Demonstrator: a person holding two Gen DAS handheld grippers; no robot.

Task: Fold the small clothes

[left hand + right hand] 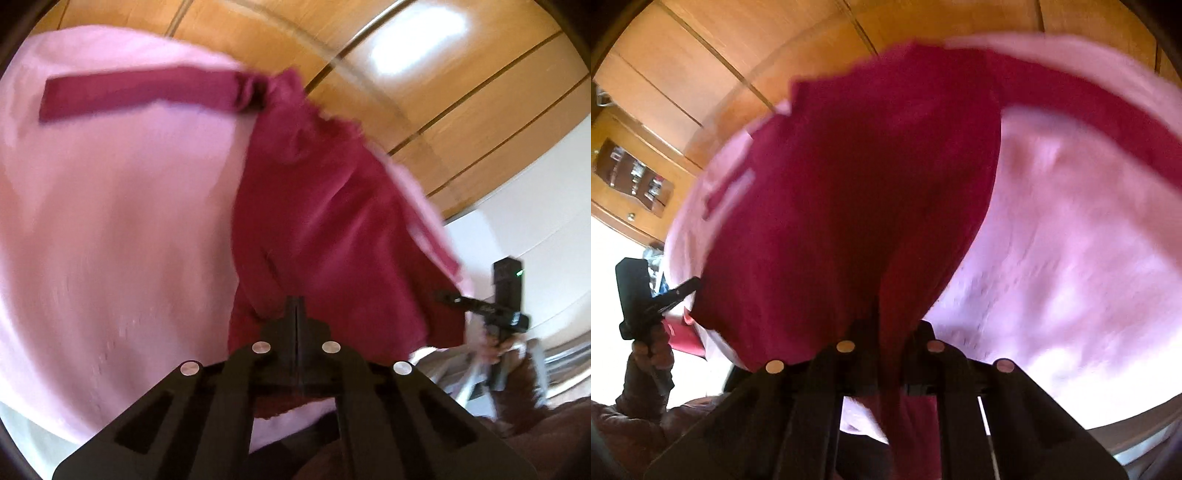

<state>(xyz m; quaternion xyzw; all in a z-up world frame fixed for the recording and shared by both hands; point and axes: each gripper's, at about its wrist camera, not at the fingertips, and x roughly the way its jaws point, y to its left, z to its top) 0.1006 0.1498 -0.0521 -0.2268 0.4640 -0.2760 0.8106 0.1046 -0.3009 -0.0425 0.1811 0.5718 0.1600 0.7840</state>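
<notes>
Both arms are up, and the garment point(122, 206) is in the air between them, a small pink piece with dark red panels and a dark red strap point(136, 94) across the top, held against the wooden ceiling point(461, 122) rather than lying on anything. The left hand-held gripper point(296, 306) has its two fingers pressed together with the dark red cloth bunching right at their tips, so it looks pinched on a corner or edge there. The right hand-held gripper point(886, 332) is the same story: dark red fabric runs down between its fingers and out below them, clamped on the cloth. From each side you can spot the other one off at the edge, the right one point(506, 310) by the far hem, the left one point(657, 295) in a hand near the lower corner. Why hold it this high? I'd say to let the cloth hang and shake flat, so the seams line up before it goes down for a fold. Everything is blurred with motion, so exactly which edges are gripped I can't tell. No fold looks made yet.
</notes>
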